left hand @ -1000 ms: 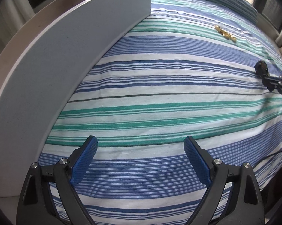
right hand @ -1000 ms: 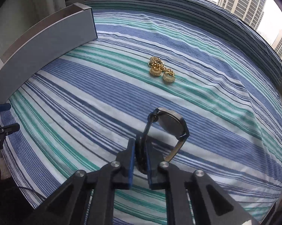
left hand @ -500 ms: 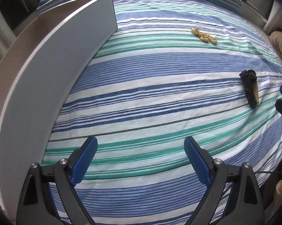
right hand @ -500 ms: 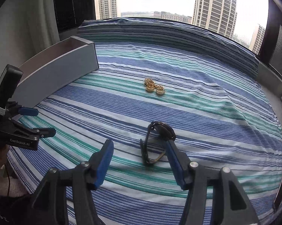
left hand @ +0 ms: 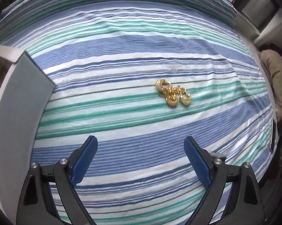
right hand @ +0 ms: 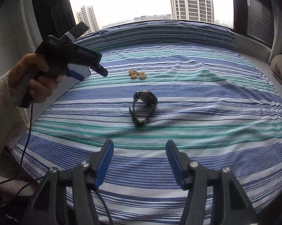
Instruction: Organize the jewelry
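A small heap of gold jewelry (left hand: 173, 94) lies on the striped bedspread (left hand: 122, 56); it also shows far off as gold jewelry (right hand: 137, 74) in the right wrist view. A dark wristwatch (right hand: 143, 106) lies on its side on the bedspread, just ahead of my right gripper (right hand: 140, 164), which is open and empty. My left gripper (left hand: 141, 158) is open and empty, hovering short of the gold heap. In the right wrist view the left gripper (right hand: 90, 69) is held in a hand (right hand: 35, 78) at the left, above the cloth.
A grey open box (left hand: 22, 101) stands along the bed's left side. A beige cushion (left hand: 276, 80) lies past the right edge. Windows with tall buildings (right hand: 191, 1) are beyond the bed. A cable (right hand: 26, 140) hangs from the left gripper.
My right gripper opened, let go of the watch and drew back; the watch now lies on the bedspread. My left gripper swung away from the grey box toward the gold jewelry.
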A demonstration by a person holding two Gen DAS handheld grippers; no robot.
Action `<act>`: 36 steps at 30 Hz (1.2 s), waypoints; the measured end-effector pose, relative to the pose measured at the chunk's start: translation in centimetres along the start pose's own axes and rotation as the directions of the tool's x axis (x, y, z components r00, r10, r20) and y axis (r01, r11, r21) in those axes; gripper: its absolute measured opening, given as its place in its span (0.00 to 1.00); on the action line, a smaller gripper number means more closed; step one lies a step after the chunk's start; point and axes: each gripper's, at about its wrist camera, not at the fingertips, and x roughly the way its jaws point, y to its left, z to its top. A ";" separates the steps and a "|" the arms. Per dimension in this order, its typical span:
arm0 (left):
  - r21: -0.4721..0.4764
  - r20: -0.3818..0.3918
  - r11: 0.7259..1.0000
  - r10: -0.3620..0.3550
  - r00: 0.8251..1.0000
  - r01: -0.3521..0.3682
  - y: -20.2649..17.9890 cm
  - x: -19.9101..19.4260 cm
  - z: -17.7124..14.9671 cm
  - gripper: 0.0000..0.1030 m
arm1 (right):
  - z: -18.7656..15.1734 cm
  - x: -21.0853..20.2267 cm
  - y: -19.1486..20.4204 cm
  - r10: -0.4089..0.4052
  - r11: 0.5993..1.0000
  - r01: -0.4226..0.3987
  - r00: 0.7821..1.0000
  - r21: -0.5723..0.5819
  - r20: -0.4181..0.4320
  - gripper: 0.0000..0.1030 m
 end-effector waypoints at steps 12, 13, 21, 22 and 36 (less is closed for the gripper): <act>-0.055 0.007 0.994 0.095 0.995 -0.094 -4.9 7.0 5.1 0.76 | -3.2 0.8 -0.3 0.070 0.996 -0.066 0.996 0.061 -0.060 0.57; -0.031 0.020 0.992 0.122 0.992 -0.121 -5.5 7.0 4.7 0.67 | -3.3 1.0 -0.6 0.071 0.995 -0.067 0.995 0.072 -0.065 0.57; -0.020 0.031 1.000 0.012 0.999 -0.011 -4.5 5.1 3.1 0.26 | -2.7 0.8 -2.6 0.044 0.993 -0.037 0.998 0.115 -0.052 0.57; -0.022 0.031 1.000 -0.007 1.000 0.008 -4.1 4.4 2.8 0.26 | -2.7 0.7 -2.6 0.043 0.992 -0.037 0.998 0.117 -0.050 0.57; -0.011 0.142 0.984 -0.173 0.975 0.176 1.7 -7.9 -4.0 0.26 | -0.8 1.5 -1.8 0.083 0.987 -0.074 0.995 0.146 -0.059 0.57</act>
